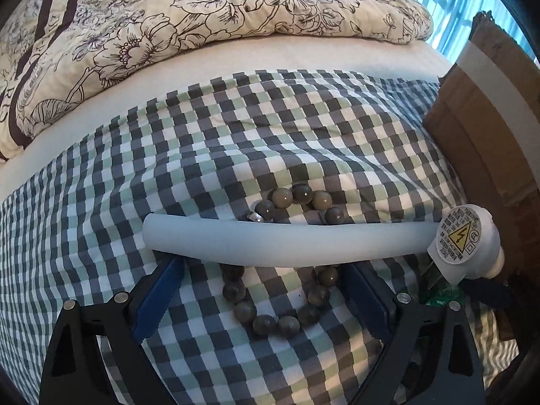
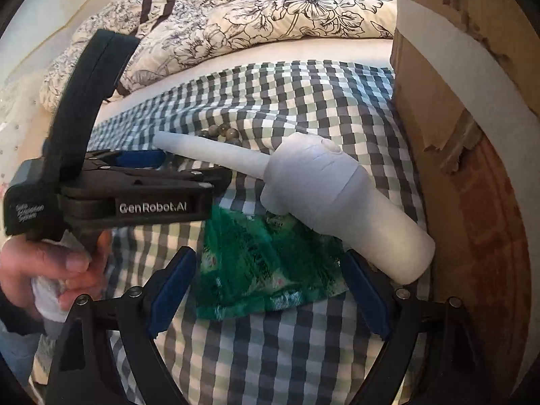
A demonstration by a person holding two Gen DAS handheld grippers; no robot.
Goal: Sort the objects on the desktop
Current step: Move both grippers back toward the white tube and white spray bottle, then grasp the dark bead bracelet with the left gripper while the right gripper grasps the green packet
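Beads of grey-brown polished stone, strung as a round bracelet (image 1: 280, 263), lie on the blue, green and white checked cloth (image 1: 168, 175) directly between the spread blue-padded fingers of the left gripper (image 1: 261, 280), which is released and holds nothing. Across the far half of the bracelet lies the long tapered white nozzle of a white plastic hand-held device (image 1: 236, 241), so that some beads show beyond the nozzle and the rest on the gripper's side of it. The nozzle's tube sits just ahead of both fingertips. The device's round body with a yellow warning label (image 1: 462, 236) is off to that gripper's right.

In the right wrist view, the right gripper (image 2: 270, 290) is also released, its blue pads wide apart on either side of a crinkled green foil packet (image 2: 266, 263) that lies flat on the cloth. The white device (image 2: 330, 195) rests partly on the packet's far edge, its thick handle end just beyond the right fingertip. A taped brown cardboard box (image 2: 449, 77) stands to the right, and a floral quilt (image 2: 270, 10) lies far ahead.
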